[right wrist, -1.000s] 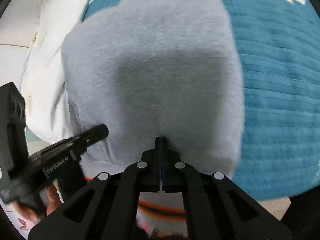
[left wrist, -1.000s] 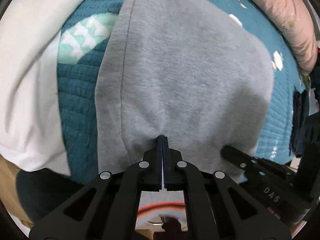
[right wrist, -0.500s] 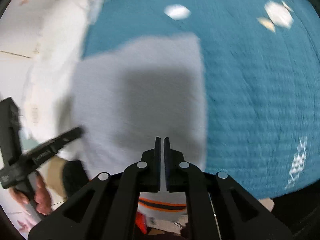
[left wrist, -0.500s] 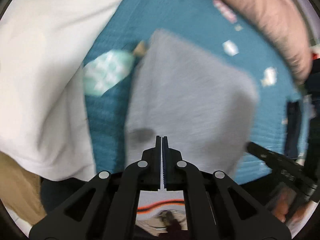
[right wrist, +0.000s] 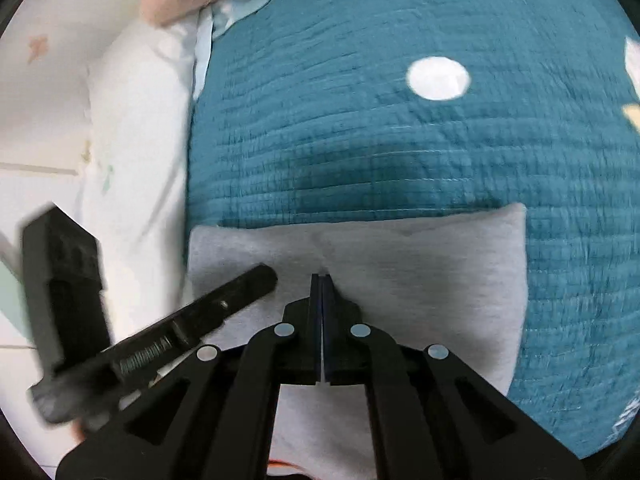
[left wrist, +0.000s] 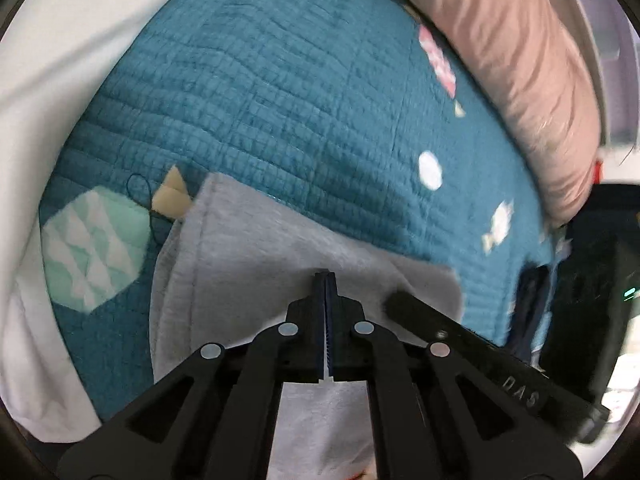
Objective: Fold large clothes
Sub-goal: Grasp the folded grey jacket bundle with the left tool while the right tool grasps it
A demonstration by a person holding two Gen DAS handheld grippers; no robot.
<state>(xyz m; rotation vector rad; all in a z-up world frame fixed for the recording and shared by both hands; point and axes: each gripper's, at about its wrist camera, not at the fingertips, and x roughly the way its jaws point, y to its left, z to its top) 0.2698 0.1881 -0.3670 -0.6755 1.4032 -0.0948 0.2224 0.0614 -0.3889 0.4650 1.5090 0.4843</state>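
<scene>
Left wrist view, fleecy grey garment (left wrist: 256,248) pinched, ribbed teal quilt (left wrist: 280,100)

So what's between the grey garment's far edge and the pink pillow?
In the left wrist view, only teal quilt lies between the grey garment and the pink pillow.

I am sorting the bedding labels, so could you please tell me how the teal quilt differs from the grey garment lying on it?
The teal quilt is stitched in fine ribbed rows and carries patches, such as a white dot; the grey garment is plain and fleecy. The quilt spreads across most of both views, while the garment covers only a small folded patch near the tools. Both are soft fabric lying flat on the bed.
</scene>
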